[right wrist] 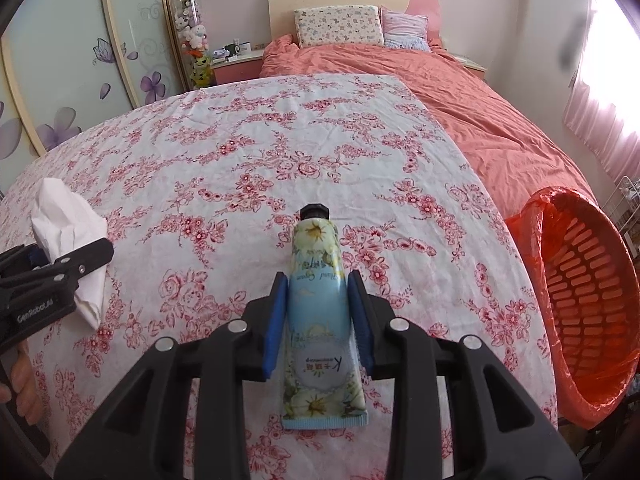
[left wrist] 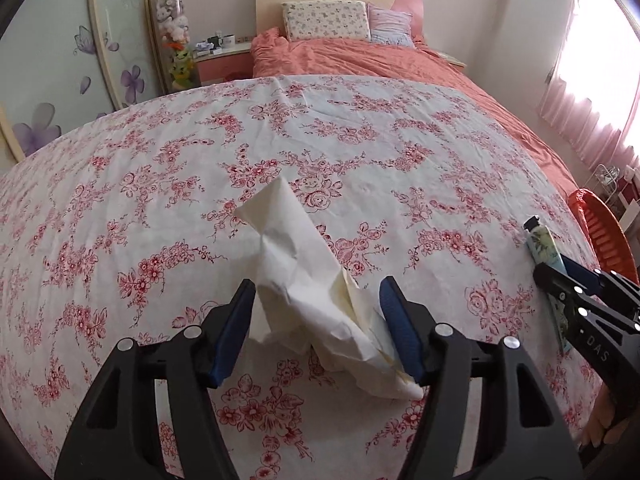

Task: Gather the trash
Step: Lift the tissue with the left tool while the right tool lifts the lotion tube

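Observation:
A crumpled white tissue lies on the floral bedsheet between the fingers of my left gripper, which is open around it; the right pad touches it. The tissue also shows in the right wrist view. A hand cream tube, light blue with daisies and a black cap, lies between the fingers of my right gripper, whose pads press its sides. The tube rests on the sheet. It shows in the left wrist view too.
An orange slatted trash basket lined with an orange bag stands at the bed's right edge. A salmon duvet and pillows lie at the head. A wardrobe stands left, a nightstand behind.

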`<state>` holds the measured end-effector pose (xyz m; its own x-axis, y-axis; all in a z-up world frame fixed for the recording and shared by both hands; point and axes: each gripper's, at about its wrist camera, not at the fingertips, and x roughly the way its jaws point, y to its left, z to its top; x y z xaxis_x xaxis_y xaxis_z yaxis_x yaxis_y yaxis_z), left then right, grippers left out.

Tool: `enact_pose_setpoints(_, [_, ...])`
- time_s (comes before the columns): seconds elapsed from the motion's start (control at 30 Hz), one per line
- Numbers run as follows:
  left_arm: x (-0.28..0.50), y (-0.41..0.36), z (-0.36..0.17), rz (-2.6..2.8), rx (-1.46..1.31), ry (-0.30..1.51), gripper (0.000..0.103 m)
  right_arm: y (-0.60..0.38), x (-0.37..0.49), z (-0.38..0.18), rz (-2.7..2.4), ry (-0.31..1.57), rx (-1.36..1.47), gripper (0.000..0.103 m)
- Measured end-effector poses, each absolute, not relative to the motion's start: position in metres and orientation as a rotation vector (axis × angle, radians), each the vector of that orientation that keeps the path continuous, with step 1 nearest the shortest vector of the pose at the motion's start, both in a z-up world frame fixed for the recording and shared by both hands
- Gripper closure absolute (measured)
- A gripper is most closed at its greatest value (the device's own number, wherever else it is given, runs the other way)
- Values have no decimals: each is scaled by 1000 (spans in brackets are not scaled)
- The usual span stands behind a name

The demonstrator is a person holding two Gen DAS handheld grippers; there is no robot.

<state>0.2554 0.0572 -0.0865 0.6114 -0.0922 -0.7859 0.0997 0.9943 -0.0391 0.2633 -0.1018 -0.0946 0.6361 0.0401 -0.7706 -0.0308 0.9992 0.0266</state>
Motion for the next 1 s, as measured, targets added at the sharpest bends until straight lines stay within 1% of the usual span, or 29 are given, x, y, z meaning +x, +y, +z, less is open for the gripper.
enact_pose_setpoints(0.77, [253, 57, -91, -66, 12, 890, 38, -103, 266, -96, 45, 883, 38, 70])
enact_pose_setpoints(1.0, [252, 64, -90, -73, -42, 881, 38, -103, 265, -96, 47, 884, 42, 66])
